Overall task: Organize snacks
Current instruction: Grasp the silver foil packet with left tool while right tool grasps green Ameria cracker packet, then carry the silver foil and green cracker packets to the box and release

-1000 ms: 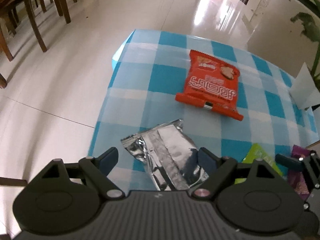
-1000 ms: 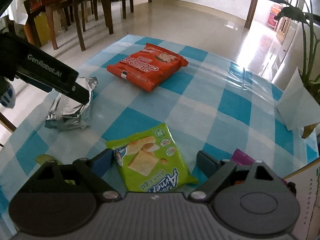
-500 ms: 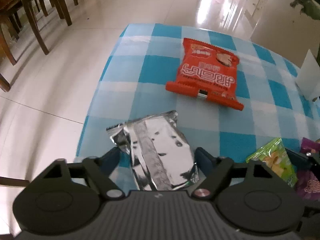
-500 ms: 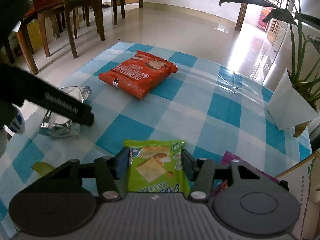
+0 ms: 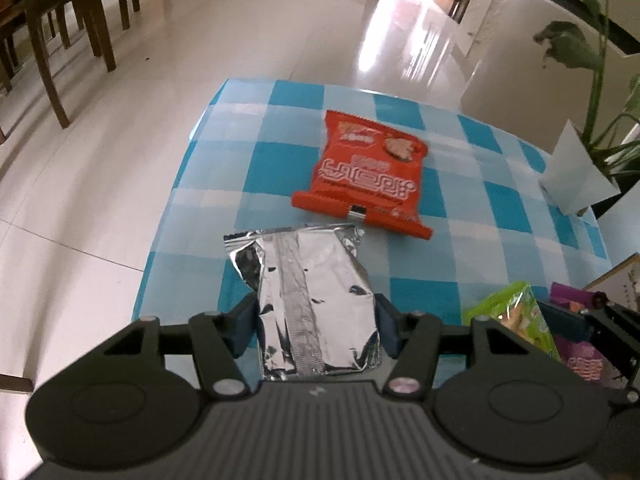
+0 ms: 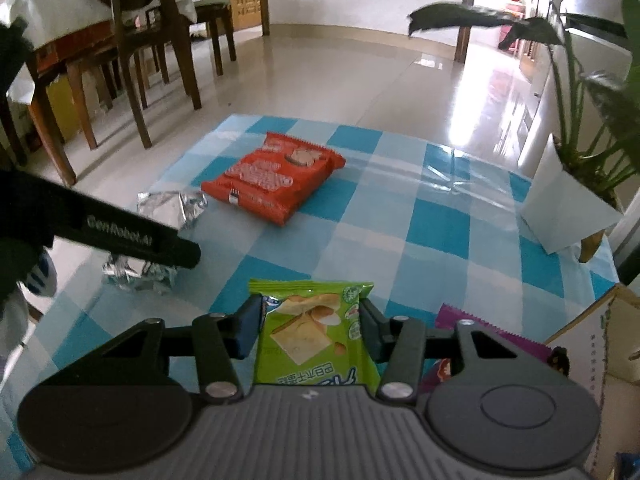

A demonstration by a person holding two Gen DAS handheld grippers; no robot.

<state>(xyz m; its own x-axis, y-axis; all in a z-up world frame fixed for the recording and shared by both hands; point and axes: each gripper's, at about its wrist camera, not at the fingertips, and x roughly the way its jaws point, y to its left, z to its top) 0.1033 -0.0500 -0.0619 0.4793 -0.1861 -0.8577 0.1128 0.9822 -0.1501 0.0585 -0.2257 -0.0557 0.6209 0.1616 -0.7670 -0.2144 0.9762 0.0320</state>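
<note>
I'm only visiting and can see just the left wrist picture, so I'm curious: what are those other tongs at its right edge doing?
Observer: The right tongs have just been closing; a green cracker packet sits between them, with a pad on each side edge.
Visitor: Is there anything further right of them?
Observer: An open cardboard box with green print stands there, with a purple packet lying against it.
</note>
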